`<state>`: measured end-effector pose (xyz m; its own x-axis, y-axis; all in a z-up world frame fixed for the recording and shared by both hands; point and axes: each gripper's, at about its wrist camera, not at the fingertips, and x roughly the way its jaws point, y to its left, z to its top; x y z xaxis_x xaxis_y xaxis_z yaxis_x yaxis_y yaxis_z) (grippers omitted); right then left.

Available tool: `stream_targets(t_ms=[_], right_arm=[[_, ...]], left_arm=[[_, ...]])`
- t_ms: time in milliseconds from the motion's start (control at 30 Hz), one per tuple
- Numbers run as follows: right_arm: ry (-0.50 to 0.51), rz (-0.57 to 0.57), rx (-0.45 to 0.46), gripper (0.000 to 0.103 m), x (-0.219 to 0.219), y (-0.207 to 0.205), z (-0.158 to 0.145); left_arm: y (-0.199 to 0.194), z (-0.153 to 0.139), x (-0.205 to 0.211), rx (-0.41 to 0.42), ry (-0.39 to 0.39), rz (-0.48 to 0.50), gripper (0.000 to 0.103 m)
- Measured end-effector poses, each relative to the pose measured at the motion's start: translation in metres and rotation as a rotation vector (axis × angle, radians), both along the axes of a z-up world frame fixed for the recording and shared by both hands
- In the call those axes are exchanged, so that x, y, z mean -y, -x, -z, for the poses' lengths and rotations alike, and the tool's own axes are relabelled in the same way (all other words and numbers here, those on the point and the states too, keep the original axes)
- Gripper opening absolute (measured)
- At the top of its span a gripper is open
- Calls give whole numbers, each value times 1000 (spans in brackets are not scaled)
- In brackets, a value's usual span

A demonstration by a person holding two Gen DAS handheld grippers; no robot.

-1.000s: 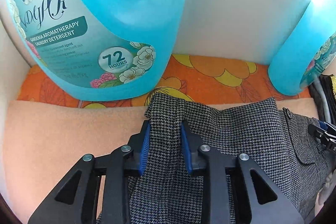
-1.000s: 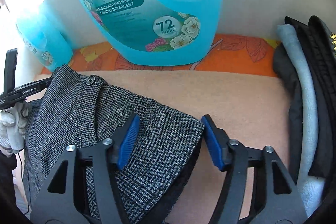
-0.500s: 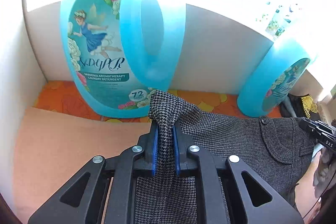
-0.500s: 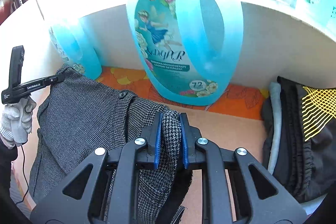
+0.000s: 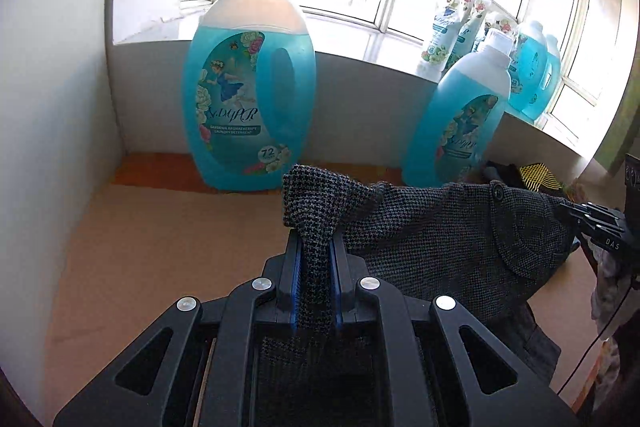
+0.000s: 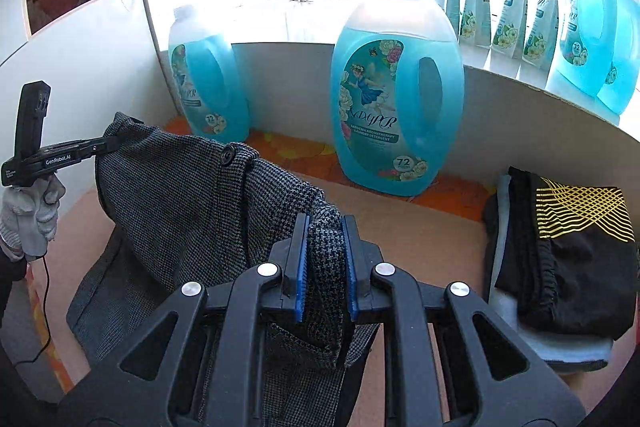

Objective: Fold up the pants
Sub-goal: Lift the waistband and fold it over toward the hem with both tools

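The pants point(image 5: 452, 227) are grey houndstooth with a button at the waistband. My left gripper point(image 5: 315, 247) is shut on one end of the waistband, which bunches up above the blue pads. My right gripper point(image 6: 325, 227) is shut on the other end of the pants point(image 6: 180, 199). The waistband hangs stretched between both grippers, lifted above the tan table point(image 5: 160, 239). The legs hang down out of sight. The left gripper also shows in the right wrist view point(image 6: 116, 143), and the right gripper's body shows at the right edge of the left wrist view.
Two big blue detergent bottles point(image 5: 248, 107) point(image 5: 460, 131) stand on an orange floral cloth point(image 6: 304, 155) at the back wall. A stack of folded clothes point(image 6: 568, 247) lies at the right. White walls close the left and back. More bottles and pouches point(image 6: 520, 15) line the window sill.
Both grippers closed on the waistband and have lifted it up and back from the table; the bottles now look smaller and the window has come into view.
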<state>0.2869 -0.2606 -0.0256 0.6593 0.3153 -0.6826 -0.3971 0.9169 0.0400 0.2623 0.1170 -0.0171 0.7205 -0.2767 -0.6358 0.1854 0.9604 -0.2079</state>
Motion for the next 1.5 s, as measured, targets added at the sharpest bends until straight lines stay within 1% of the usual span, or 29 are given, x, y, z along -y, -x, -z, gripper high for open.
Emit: stream_targets(t_ms=[67,133,233,300,367,467,533,567,633,733,833,967,1100,1200,1233,1267,1300,1333,1433,1467,1500], right_arm=[[10,-14,4,16,-2,17,3],[26,-34,10,16,-5,37,7],[49,-72,22,16,-8,66,17],[64,-86,16,16,-8,82,25],[71,-98,-1,16,-7,95,33],[90,-103,-19,16,-4,110,44],[91,-95,-30,16,0,117,49],[91,-86,-35,16,3,119,51],[86,-76,-48,16,8,121,54],[93,-73,-58,16,12,127,59],[108,-80,-73,16,13,132,64],[137,-100,-72,16,9,140,67],[185,-99,-46,16,5,149,66],[209,-97,-14,17,4,157,63],[219,-101,-8,19,3,161,62],[228,-107,-10,29,4,164,62],[231,-111,-16,42,5,167,62],[220,-118,-26,45,9,170,61],[142,-121,-66,46,25,174,55],[109,-108,-72,51,31,173,52],[67,-82,-77,59,38,170,49]], left_arm=[[24,6,2,7,-4,11,10],[32,15,29,1,-9,26,10],[63,26,35,-15,-33,48,10],[81,35,38,-42,-53,66,10],[96,44,39,-74,-48,75,13],[114,56,37,-116,-63,66,18],[122,62,36,-143,-55,69,19],[127,65,36,-148,-66,64,23],[137,67,39,-128,-115,52,23],[154,71,43,-130,-125,77,23],[167,75,44,-143,-158,98,23],[180,70,35,-161,-137,90,23],[184,53,28,-125,-135,69,23],[177,42,33,-100,-114,88,24],[172,41,38,-97,-114,101,24],[167,39,45,-96,-113,120,24],[162,39,53,-93,-112,143,24],[158,38,62,-89,-115,167,24],[144,40,91,-84,-117,241,24],[139,41,102,-87,-111,268,24],[135,43,113,-89,-107,299,24]])
